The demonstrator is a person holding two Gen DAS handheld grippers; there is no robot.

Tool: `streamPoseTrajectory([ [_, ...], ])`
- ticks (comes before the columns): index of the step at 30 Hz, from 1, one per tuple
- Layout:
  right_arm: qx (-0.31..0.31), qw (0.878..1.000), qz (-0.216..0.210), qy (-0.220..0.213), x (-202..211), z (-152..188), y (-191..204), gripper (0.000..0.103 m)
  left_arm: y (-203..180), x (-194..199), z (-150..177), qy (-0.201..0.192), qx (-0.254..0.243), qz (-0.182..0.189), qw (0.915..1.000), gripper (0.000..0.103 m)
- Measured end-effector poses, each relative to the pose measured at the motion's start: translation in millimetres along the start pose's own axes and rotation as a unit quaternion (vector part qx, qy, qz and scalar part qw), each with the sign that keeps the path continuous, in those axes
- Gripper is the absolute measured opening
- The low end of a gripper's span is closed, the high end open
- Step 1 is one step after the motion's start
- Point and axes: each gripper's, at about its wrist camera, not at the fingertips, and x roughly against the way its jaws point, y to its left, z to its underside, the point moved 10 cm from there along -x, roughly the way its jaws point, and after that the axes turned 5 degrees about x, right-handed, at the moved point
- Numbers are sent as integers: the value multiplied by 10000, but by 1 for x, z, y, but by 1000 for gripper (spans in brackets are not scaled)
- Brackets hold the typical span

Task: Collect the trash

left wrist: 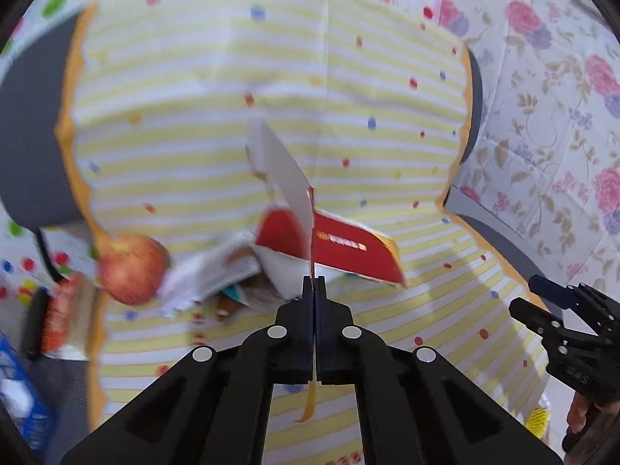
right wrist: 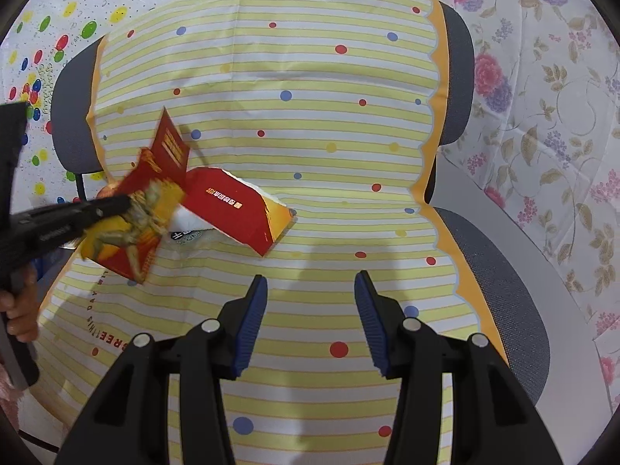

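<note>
My left gripper [left wrist: 314, 282] is shut on the thin edge of a torn red and yellow carton [left wrist: 348, 254]. The carton's white inner flap stands up just beyond the tips. In the right wrist view the left gripper [right wrist: 123, 204] comes in from the left, clamping the carton's printed panel [right wrist: 135, 228]; the red box part [right wrist: 232, 205] lies to its right. A white wrapper [left wrist: 209, 271] lies under the carton, with a red apple [left wrist: 131, 267] to its left. My right gripper [right wrist: 310, 285] is open over the striped cloth, nothing between its fingers, short of the carton.
A yellow-striped dotted cloth [right wrist: 310, 135] covers grey chair seats [right wrist: 503, 290]. Floral cloth [right wrist: 562, 155] lies to the right and dotted cloth [right wrist: 46, 38] to the left. A blue crate [left wrist: 17, 387] and an orange-white pack [left wrist: 66, 317] sit at the left edge. A hand [right wrist: 19, 310] holds the left gripper.
</note>
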Motion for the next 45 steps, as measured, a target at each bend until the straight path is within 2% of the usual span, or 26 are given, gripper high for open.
streamPoseTrajectory([
  [4,61,10000,-62,-8,-1,-4,7,47,13,28,-3,-202,-41,-316,9993,1],
  [10,369,9991,-196,61,-21,-12,30,48,44,19,15,-13,200,-616,9979,1],
  [15,753,9965,-346,88,-50,-22,53,48,56,7,22,71,313,-588,9978,1],
  [22,1272,9910,-404,109,-91,-37,77,48,59,-5,13,-30,321,-585,9978,1],
  [31,2050,9782,-111,326,-133,-42,95,48,61,-9,8,-57,329,-542,9980,1],
  [33,2127,9766,-50,313,-131,-43,96,43,61,-7,8,-65,337,-542,9979,1],
  [34,2128,9767,-73,268,-127,-44,96,26,61,-5,7,-87,333,-550,9979,1],
  [35,2107,9772,-105,248,-123,-45,95,14,61,-2,7,-110,316,-554,9979,1],
  [38,1724,9845,-286,120,-98,-51,85,7,56,10,5,-202,306,-513,9980,1],
  [41,1050,9932,-502,37,-71,-58,66,2,44,26,4,-322,230,-428,9983,1],
  [45,160,9969,-771,-64,-27,-61,40,2,26,45,6,-448,125,-257,9986,1],
])
